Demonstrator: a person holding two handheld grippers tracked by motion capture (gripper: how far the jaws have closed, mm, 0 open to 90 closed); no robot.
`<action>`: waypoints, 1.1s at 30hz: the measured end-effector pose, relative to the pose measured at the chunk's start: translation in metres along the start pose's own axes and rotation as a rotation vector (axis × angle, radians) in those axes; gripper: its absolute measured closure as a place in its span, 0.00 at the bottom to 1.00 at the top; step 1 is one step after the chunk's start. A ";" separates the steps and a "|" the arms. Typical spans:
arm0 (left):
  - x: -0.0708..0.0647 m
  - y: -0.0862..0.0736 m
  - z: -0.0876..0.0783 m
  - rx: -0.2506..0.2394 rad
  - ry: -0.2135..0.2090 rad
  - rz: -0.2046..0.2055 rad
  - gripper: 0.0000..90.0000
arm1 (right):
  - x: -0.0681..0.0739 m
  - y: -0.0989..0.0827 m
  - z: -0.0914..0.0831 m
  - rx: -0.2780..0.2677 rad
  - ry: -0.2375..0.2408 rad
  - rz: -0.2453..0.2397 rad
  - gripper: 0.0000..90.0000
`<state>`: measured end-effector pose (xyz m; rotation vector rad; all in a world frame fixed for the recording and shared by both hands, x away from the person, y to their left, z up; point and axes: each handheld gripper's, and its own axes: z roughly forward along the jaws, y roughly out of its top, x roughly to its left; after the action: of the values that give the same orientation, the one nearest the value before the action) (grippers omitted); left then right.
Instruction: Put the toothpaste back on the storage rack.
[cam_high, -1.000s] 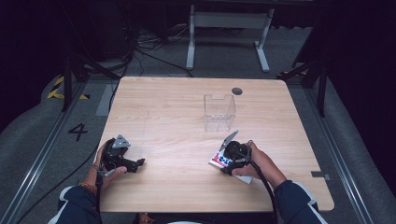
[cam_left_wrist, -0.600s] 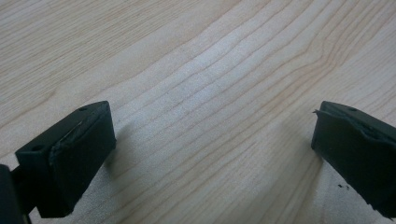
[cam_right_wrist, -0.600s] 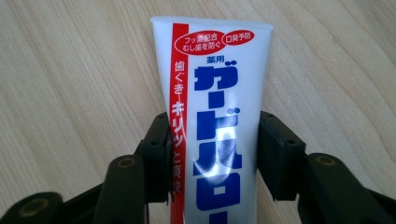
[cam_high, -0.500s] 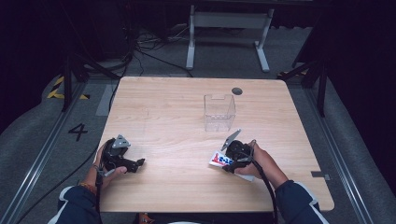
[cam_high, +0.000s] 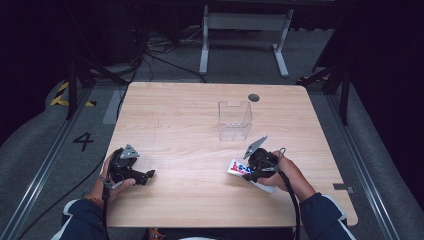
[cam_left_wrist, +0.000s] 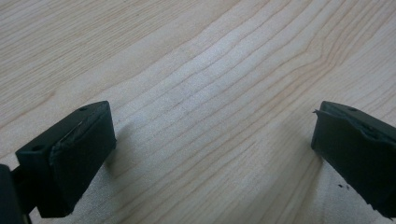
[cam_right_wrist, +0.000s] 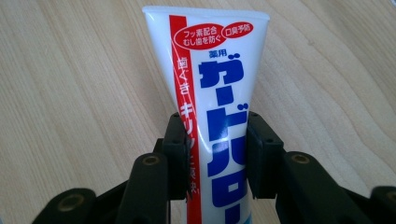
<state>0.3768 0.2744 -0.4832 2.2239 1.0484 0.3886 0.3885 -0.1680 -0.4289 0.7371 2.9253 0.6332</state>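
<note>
Toothpaste tube, white plastic with red and blue print, on light wooden surface.
Right gripper fingers have just closed, pinching it; left gripper fingers spread; clear plastic box empty.

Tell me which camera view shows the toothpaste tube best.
The right gripper view: the toothpaste tube stands large there, its red and blue print readable, pinched between the right gripper jaws. The high view shows it small on the table, partly under that gripper. The left gripper view looks at bare wood.
</note>
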 end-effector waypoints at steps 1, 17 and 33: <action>0.000 0.000 0.000 0.000 0.000 0.001 0.00 | 0.000 0.000 -0.001 -0.003 0.010 -0.002 0.74; 0.000 0.000 0.000 0.000 0.004 0.008 0.00 | -0.005 -0.008 -0.024 -0.111 -0.009 0.021 0.76; 0.000 0.000 0.000 0.001 0.004 0.008 0.00 | -0.012 -0.013 -0.047 -0.278 -0.068 0.053 0.77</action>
<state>0.3770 0.2747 -0.4830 2.2297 1.0422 0.3959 0.3863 -0.2022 -0.3921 0.7864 2.6859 0.9740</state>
